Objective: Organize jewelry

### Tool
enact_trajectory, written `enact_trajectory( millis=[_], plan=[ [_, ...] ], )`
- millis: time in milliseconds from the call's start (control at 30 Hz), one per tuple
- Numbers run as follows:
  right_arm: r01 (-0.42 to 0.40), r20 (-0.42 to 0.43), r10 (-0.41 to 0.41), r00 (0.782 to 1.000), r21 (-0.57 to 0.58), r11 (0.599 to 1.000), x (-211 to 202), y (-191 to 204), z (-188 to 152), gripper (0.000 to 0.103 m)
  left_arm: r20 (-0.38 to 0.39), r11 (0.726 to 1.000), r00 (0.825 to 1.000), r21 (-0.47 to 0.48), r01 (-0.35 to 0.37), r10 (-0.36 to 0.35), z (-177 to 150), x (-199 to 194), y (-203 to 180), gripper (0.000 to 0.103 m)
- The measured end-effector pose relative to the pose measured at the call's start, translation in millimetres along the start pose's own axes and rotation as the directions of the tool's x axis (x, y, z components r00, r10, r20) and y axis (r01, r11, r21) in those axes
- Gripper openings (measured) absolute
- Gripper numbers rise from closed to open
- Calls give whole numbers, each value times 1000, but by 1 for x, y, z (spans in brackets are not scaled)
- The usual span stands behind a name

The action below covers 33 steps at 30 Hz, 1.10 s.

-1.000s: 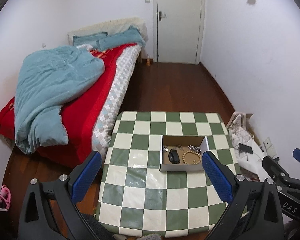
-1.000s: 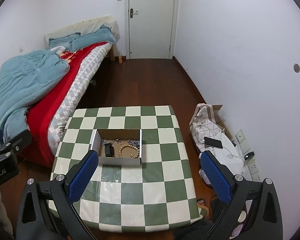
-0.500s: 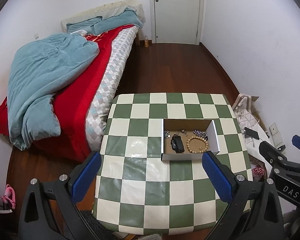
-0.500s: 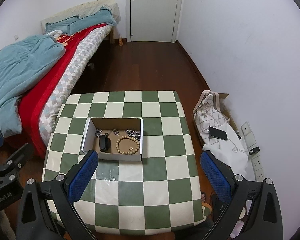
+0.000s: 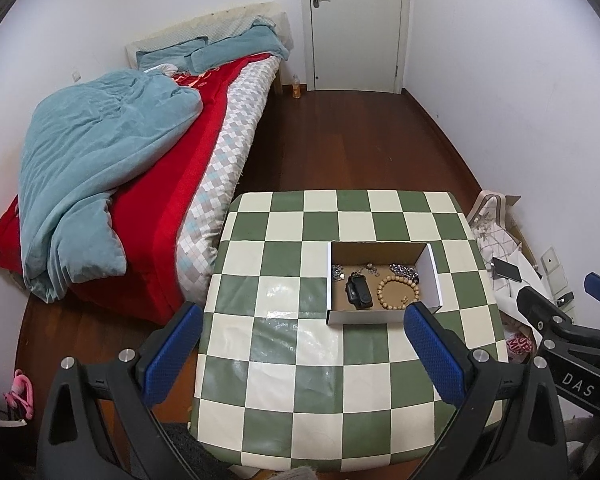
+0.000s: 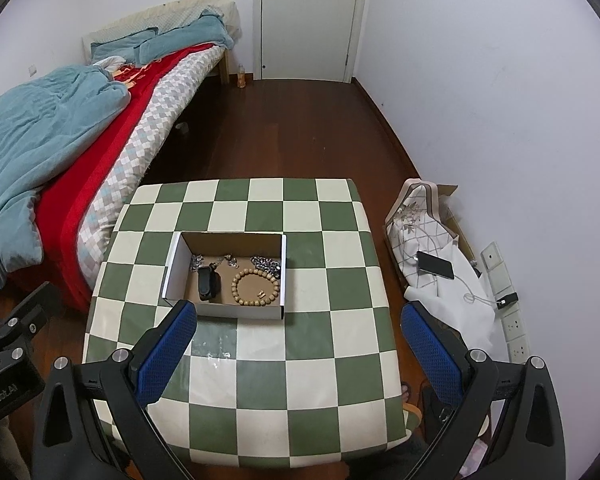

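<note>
An open cardboard box [image 5: 432, 276] [image 6: 172, 268] sits on a green-and-white checked table [image 5: 284, 352] [image 6: 312, 360]. Inside lie a wooden bead bracelet [image 5: 398, 293] [image 6: 255, 287], a black watch-like item [image 5: 358, 291] [image 6: 208, 282] and silver chain pieces [image 5: 404, 270] [image 6: 265, 263]. My left gripper [image 5: 300, 348] hovers open, high above the table's near half, nothing between its blue pads. My right gripper [image 6: 304, 344] is likewise open and empty, above the table's near edge, with the box ahead to its left. Each gripper's body shows at the edge of the other's view.
A bed [image 5: 148, 168] with a red cover and a teal duvet stands left of the table. Right of the table a bag [image 6: 420, 232], a phone [image 6: 436, 265], cables and wall sockets lie along the wall. A closed door [image 6: 308, 20] is at the far end.
Both grippers have tilted downward and moved closer, so the table and box sit larger and lower in view. Both stay open and empty.
</note>
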State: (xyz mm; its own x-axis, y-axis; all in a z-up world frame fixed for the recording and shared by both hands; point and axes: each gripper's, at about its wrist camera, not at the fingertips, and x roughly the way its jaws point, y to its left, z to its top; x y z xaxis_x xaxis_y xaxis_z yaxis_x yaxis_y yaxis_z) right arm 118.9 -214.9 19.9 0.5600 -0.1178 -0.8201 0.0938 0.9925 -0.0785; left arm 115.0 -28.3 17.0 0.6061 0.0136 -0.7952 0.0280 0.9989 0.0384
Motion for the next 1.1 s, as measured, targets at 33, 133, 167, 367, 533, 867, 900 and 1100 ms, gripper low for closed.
enact_trajectory(
  millis=[33, 133, 167, 367, 533, 867, 900, 1100],
  plan=[
    [1, 3, -1, 1000, 0, 1000, 0, 0, 0, 103, 3, 1000, 1000, -1, 1, -1, 0, -1, 1, 103],
    [0, 11, 0, 1000, 2, 1000, -4, 1, 0, 103, 7, 1000, 1000, -5, 1, -1, 2, -3, 3, 103],
    [2, 14, -2, 1000, 1, 1000, -4, 1, 0, 103, 8, 1000, 1000, -7, -1, 1, 2, -4, 4, 103],
    [0, 26, 0, 1000, -1, 1000, -13, 3, 1, 103, 18, 1000, 1000, -12, -6, 6, 3, -8, 7, 103],
    [-3, 31, 3, 1000, -7, 1000, -17, 5, 3, 103, 26, 1000, 1000, -14, -9, 9, 2, -11, 9, 103],
    [-3, 37, 3, 999, -7, 1000, -20, 7, 3, 103, 25, 1000, 1000, -14, -17, 17, 2, -13, 11, 103],
    [-3, 38, 3, 999, -7, 1000, -21, 8, 4, 103, 25, 1000, 1000, -13, -18, 18, 2, -13, 10, 103],
    [-7, 37, 8, 999, -16, 1000, -26, 10, 8, 103, 25, 1000, 1000, -13, -18, 19, 2, -13, 11, 103]
  ],
)
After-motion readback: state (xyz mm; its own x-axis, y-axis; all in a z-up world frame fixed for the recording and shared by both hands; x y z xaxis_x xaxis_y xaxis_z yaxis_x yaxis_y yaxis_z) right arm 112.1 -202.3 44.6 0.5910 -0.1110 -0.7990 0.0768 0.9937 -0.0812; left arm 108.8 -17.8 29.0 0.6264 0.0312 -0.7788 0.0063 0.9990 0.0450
